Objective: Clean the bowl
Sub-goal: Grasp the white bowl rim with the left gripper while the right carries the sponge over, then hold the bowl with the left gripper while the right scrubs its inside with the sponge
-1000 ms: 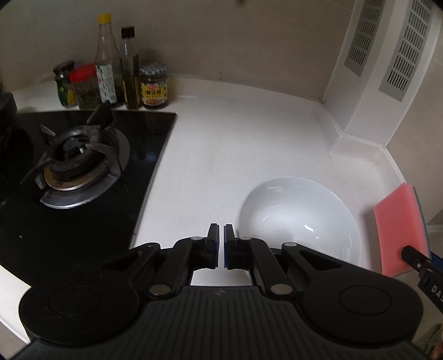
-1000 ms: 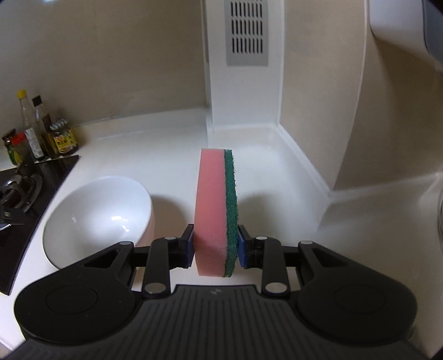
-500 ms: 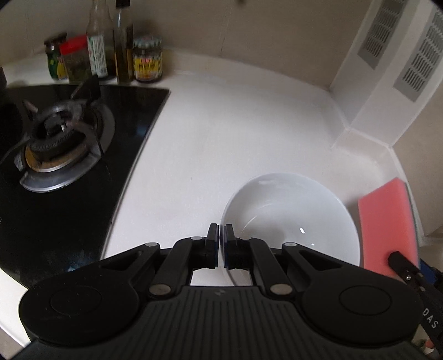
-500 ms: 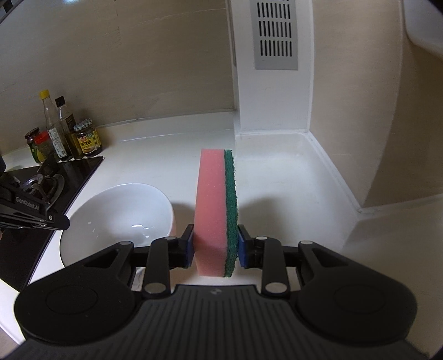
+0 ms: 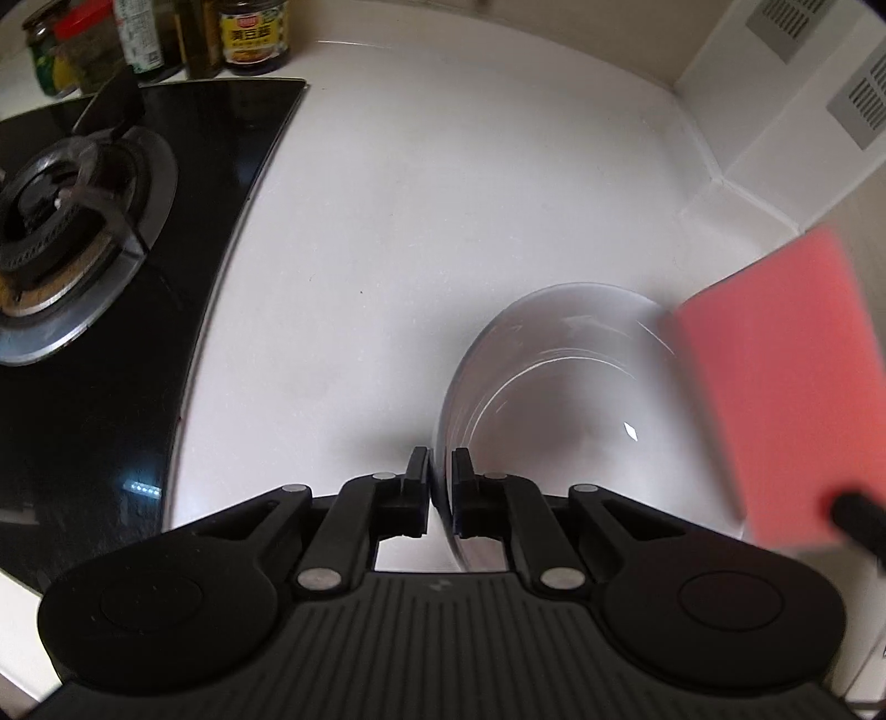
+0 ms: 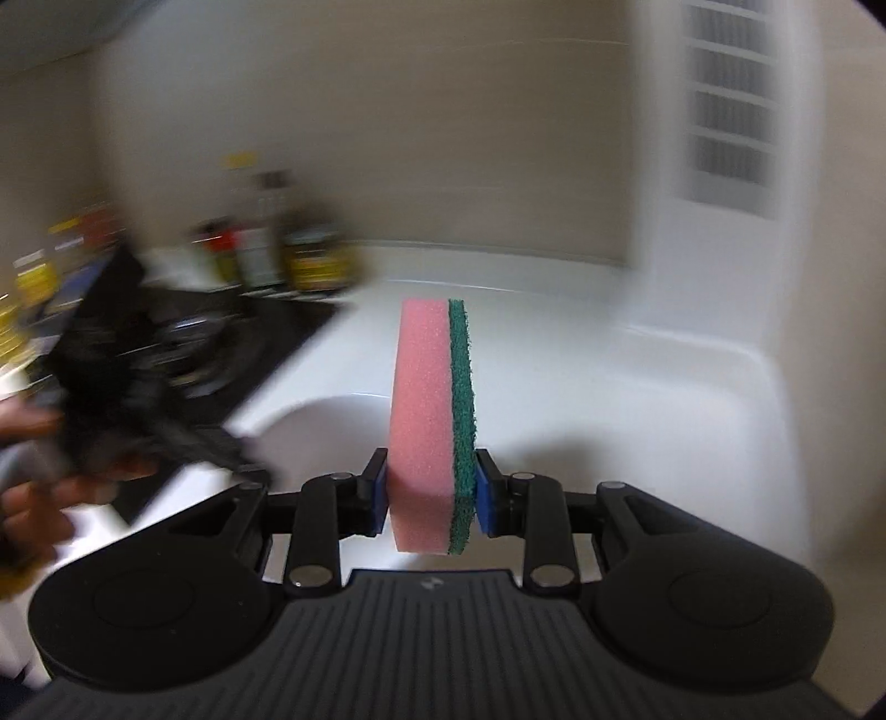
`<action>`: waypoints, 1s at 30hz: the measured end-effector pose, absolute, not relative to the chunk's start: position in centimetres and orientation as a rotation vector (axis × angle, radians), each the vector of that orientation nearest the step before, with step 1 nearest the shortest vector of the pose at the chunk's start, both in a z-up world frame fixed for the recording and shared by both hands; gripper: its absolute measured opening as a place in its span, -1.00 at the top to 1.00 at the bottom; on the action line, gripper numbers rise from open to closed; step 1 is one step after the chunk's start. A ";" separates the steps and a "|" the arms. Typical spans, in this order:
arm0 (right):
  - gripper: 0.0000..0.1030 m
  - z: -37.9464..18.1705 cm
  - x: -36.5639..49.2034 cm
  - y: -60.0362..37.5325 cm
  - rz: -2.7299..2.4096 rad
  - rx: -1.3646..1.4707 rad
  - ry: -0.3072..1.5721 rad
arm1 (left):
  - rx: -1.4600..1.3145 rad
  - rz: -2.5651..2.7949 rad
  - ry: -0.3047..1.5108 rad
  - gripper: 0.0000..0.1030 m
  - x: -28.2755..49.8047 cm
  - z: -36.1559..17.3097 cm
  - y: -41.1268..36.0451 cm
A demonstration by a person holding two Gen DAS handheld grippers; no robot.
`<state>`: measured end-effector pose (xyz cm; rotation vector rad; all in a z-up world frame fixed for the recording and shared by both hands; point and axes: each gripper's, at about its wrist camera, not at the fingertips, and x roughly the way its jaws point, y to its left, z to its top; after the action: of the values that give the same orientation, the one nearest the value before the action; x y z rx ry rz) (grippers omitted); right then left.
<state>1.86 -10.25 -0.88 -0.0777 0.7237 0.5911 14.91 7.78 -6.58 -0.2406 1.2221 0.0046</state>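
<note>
Since the earlier frames, both grippers have closed in on the glossy white ceramic bowl [image 5: 559, 399]: the near-left rim, formerly ahead and to the right of the left gripper [image 5: 441, 476], now sits between its two fingers, and the pink foam sponge with green scouring face [image 6: 432, 421] has travelled leftward until it overlaps the bowl's right edge in the left wrist view.

Nearest the left camera, the jaws stand almost together with the thin bowl wall in the gap. Contact appears made, though blur at the rim prevents full confirmation. The bowl rests on the white countertop [image 5: 443, 210], right of the black glass hob with steel gas burner [image 5: 61, 221].

The right gripper [image 6: 431, 490] clamps the sponge by its two broad faces, long axis pointing forward along the fingers, pink side left, green side right. In the right wrist view, the bowl lies ahead and below-left of the sponge, partly hidden behind it, so the pink face is turned towards the bowl.

Judgement: the coming move is a descent into the bowl interior, with the left gripper steadying the rim.

Farthest back, condiment bottles and jars [image 5: 255, 33] stand against the beige wall.
</note>
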 end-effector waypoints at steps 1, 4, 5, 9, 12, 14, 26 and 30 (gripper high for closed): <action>0.49 -0.7 2.4 -9.6 0.621 -0.107 0.750 | -0.242 0.006 1.223 0.93 14.8 -6.6 7.9; 0.49 -1.5 5.5 -5.5 0.614 -0.243 0.904 | -0.246 0.010 1.226 0.93 14.5 -6.5 8.2; 0.49 -1.8 6.0 -4.5 0.612 -0.283 0.918 | -0.247 0.011 1.227 0.93 14.4 -6.5 8.3; 0.49 -3.3 6.1 0.2 0.625 -0.525 0.939 | -0.245 0.039 1.220 0.92 14.4 -6.5 8.8; 0.49 -4.6 5.3 3.5 0.629 -0.759 0.926 | -0.232 0.032 1.217 0.90 14.3 -6.5 9.1; 0.50 -5.8 4.2 4.7 0.631 -0.895 0.907 | -0.234 0.014 1.218 0.87 14.1 -6.6 9.3; 0.48 -8.0 0.6 6.7 0.705 -1.175 0.673 | -0.221 -0.056 1.218 0.77 13.3 -5.6 9.9; 0.49 -8.0 0.3 6.2 0.802 -1.263 0.655 | -0.244 -0.074 1.228 0.74 13.5 -5.9 10.8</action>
<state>0.31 6.17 -7.96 -1.2627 0.6552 0.8015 13.51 10.76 -5.94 -0.2445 1.2281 -0.0740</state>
